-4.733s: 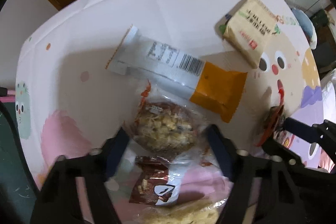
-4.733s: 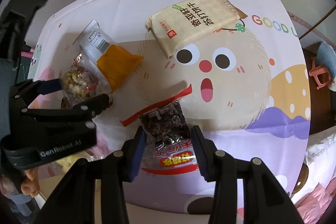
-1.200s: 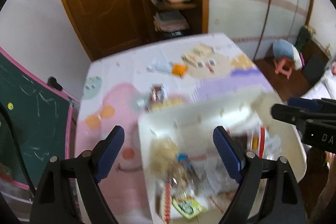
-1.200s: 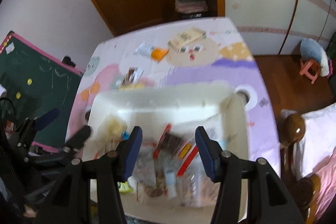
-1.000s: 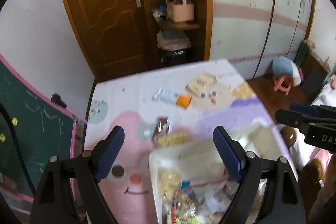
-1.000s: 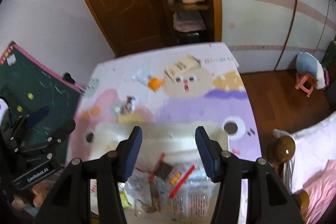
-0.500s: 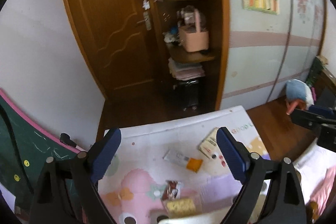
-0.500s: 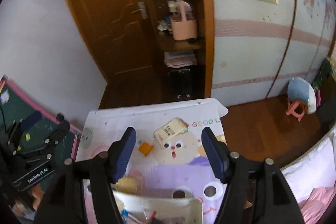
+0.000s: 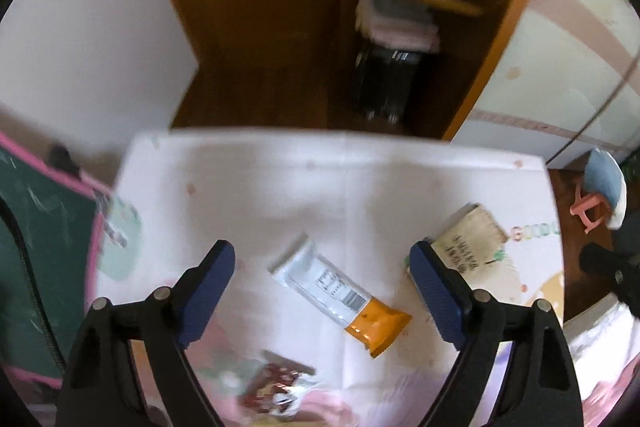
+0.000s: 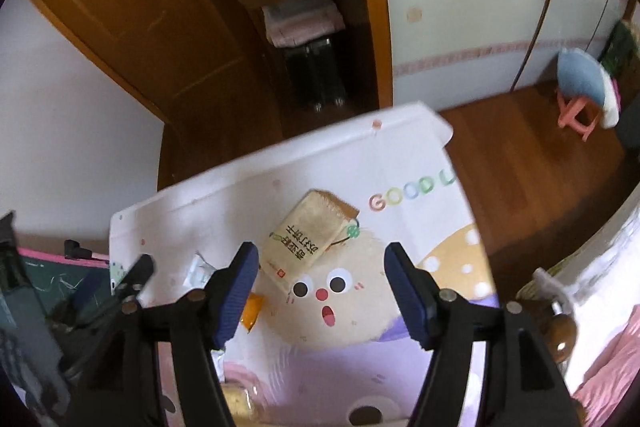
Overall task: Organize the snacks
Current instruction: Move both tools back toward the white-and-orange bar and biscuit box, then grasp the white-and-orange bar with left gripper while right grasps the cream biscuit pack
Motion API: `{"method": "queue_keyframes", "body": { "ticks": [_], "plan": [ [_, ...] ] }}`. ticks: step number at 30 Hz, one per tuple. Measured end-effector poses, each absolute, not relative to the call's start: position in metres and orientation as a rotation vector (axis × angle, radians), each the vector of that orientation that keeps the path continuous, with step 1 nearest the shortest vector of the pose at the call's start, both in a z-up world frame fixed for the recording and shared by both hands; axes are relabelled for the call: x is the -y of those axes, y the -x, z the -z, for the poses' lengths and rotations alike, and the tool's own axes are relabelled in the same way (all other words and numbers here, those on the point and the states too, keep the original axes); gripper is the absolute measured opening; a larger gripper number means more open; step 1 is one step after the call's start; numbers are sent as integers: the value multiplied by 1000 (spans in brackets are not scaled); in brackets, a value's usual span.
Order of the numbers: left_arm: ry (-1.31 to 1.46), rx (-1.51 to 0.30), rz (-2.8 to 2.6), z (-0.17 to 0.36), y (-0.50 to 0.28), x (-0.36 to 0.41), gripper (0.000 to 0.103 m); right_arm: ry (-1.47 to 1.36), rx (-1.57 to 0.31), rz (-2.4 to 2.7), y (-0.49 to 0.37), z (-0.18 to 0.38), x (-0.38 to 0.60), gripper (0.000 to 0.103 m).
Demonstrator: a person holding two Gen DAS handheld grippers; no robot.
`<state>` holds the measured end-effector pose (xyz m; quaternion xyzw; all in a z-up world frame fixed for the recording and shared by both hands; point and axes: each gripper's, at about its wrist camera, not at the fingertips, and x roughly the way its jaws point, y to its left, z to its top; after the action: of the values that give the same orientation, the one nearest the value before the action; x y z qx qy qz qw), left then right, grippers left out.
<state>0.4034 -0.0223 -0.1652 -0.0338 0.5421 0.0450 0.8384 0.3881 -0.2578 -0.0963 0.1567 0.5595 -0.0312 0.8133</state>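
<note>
Both our grippers, left (image 9: 322,279) and right (image 10: 318,277), now gape empty, swung back from the bin toward the cracker pack (image 10: 306,239) near the table's far edge.

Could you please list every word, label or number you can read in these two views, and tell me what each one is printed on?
"GOOD L": coloured letters on the cartoon tablecloth, cut off at its right edge.
Dark printed characters on the beige snack packet: seen inverted and blurred, not readable with confidence.
Barcode and fine print on the white-and-orange snack wrapper: too small and blurred to read.
Red snack bag: too blurred to read.
</note>
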Motion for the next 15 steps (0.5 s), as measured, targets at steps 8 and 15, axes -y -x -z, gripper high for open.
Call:
{"method": "queue_keyframes", "body": {
  "ticks": [8,15],
  "plan": [
    [226,-1307,-193,260,-415,6,84,-367,-1263,49,-396,156,255,66],
    [218,-1328,-215,284,-411,10,79,-427,-1269,41,-408,178,254,66]
  ]
}}
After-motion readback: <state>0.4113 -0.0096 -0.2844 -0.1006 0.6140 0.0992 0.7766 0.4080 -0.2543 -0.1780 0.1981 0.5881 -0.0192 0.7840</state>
